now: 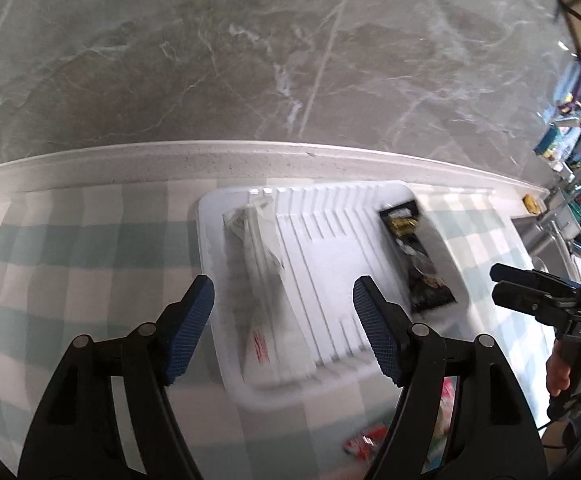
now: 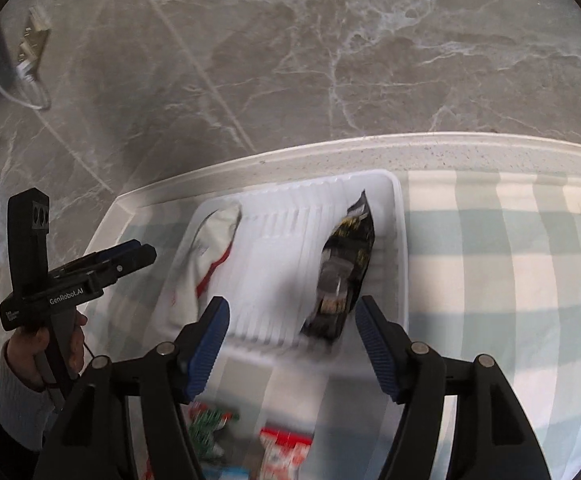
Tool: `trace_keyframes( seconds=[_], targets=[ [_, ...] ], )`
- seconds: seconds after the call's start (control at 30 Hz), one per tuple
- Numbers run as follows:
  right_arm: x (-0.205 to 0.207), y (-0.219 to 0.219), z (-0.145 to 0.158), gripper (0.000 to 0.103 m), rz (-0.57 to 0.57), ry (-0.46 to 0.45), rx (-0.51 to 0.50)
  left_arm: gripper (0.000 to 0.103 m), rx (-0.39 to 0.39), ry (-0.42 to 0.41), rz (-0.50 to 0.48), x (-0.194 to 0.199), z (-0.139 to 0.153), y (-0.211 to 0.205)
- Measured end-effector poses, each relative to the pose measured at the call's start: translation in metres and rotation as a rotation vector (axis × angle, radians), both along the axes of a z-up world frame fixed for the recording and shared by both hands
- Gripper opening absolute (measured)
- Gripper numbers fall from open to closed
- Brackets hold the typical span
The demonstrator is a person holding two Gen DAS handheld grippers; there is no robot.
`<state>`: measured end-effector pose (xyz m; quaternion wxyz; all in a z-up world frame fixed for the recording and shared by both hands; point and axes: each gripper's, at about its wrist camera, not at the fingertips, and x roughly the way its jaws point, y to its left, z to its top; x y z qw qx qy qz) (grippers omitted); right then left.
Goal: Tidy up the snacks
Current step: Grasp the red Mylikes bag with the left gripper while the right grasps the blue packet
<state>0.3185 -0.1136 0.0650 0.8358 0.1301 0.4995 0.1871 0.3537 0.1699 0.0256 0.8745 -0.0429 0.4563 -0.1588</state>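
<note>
A white ribbed tray [image 1: 330,248] [image 2: 282,240] lies on the checked cloth. In its left part lies a white snack packet [image 1: 266,280] [image 2: 206,264] with red print. Along its right side lies a black snack packet [image 1: 422,264] [image 2: 342,272]. My left gripper [image 1: 282,296] hangs open above the white packet, and its blue pads do not touch it. My right gripper [image 2: 290,312] stands open above the near end of the black packet, pads clear of it. Each gripper shows side-on in the other's view: the left gripper [image 2: 138,256] and the right gripper [image 1: 530,292].
A teal and white checked cloth [image 1: 70,260] [image 2: 510,260] covers the counter below a grey marble wall. Loose packets lie in front of the tray: a red and white packet [image 2: 282,452] and a green packet [image 2: 206,428]. A tap [image 1: 550,232] stands at the right. A wall socket [image 2: 30,48] holds a plug.
</note>
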Motion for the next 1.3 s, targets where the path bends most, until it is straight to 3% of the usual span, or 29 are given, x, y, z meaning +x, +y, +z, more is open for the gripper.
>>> trace_keyframes(
  seconds=[0.13, 0.33, 0.63, 1.13, 1.3],
  targets=[
    [-0.036, -0.005, 0.007, 0.069, 0.016, 0.000, 0.009, 0.071, -0.018, 0.015, -0.021, -0.038, 0.007, 0.002],
    [-0.089, -0.002, 0.012, 0.071, 0.054, -0.001, -0.014, 0.071, -0.013, 0.083, -0.074, -0.104, -0.008, -0.007],
    [-0.147, 0.024, -0.008, 0.072, 0.149, 0.050, -0.035, 0.071, 0.000, 0.169, -0.144, -0.180, -0.030, -0.025],
    [-0.155, 0.052, -0.034, 0.071, 0.193, 0.093, -0.067, 0.071, 0.069, 0.216, -0.169, -0.199, -0.061, -0.041],
    [-0.149, 0.055, -0.043, 0.063, 0.191, 0.120, -0.068, 0.071, 0.074, 0.227, -0.178, -0.196, -0.071, -0.046]
  ],
)
